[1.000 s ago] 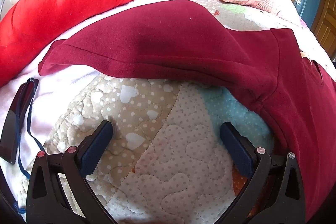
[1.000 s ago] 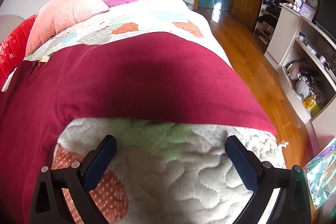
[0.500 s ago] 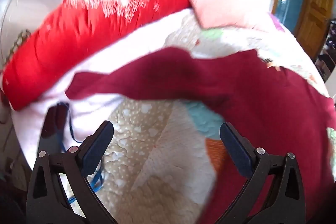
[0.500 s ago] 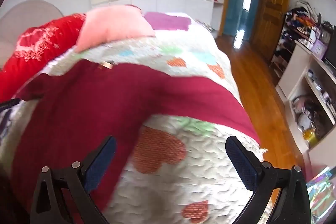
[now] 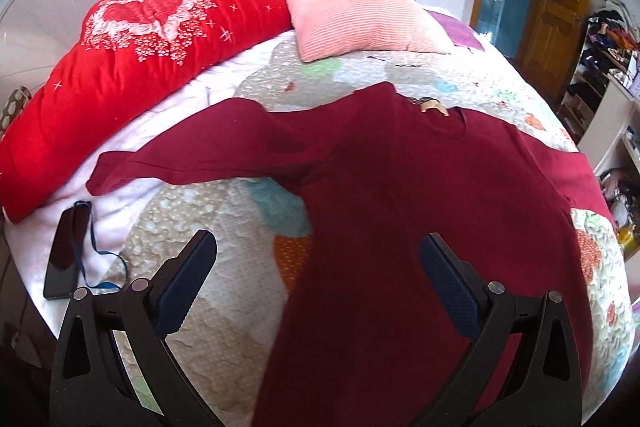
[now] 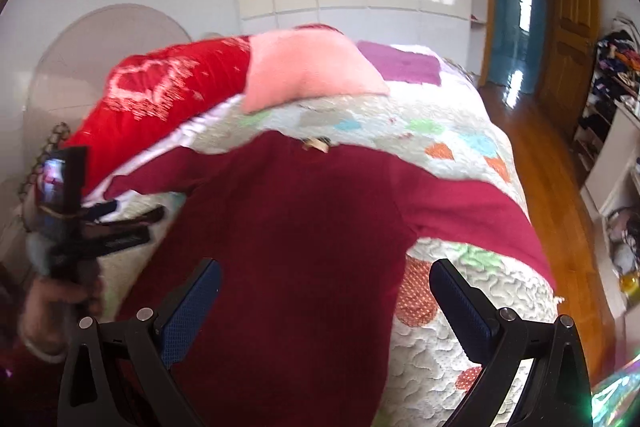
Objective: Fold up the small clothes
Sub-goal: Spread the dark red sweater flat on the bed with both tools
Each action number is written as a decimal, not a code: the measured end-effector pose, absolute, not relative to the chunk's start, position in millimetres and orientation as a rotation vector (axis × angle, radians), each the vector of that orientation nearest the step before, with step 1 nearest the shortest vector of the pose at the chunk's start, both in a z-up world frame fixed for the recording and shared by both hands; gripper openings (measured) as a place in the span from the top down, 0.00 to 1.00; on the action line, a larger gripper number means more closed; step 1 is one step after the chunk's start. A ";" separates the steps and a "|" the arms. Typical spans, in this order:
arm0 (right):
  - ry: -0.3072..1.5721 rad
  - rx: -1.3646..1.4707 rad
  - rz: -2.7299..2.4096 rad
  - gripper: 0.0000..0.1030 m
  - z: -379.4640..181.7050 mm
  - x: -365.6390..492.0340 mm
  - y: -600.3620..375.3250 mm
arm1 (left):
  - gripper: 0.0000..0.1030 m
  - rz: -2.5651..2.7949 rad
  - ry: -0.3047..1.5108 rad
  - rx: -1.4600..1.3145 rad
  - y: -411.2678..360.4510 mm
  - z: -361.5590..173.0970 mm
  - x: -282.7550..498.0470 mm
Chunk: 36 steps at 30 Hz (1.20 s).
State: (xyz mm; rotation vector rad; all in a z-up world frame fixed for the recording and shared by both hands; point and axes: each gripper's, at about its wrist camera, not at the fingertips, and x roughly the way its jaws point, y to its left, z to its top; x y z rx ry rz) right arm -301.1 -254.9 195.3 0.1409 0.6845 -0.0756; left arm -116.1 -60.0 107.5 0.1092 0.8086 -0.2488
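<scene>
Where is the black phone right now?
In the left wrist view, the black phone lies at the left edge of the bed, below the red quilt.

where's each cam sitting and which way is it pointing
Left wrist: on the left gripper, above the bed's near edge, facing the headboard over the maroon shirt; its own open fingers show.
Right wrist: on the right gripper, further right, same heading; its open fingers, plus the left gripper held in the person's hand.
Shared: shirt, red quilt, pink pillow, wooden door.

Both wrist views overlook the sweater on the bed.
</scene>
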 end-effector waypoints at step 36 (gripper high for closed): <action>0.734 0.176 -0.181 0.00 120.1 -205.0 -251.0 | 0.01 -0.267 0.856 0.111 -92.9 87.9 -99.6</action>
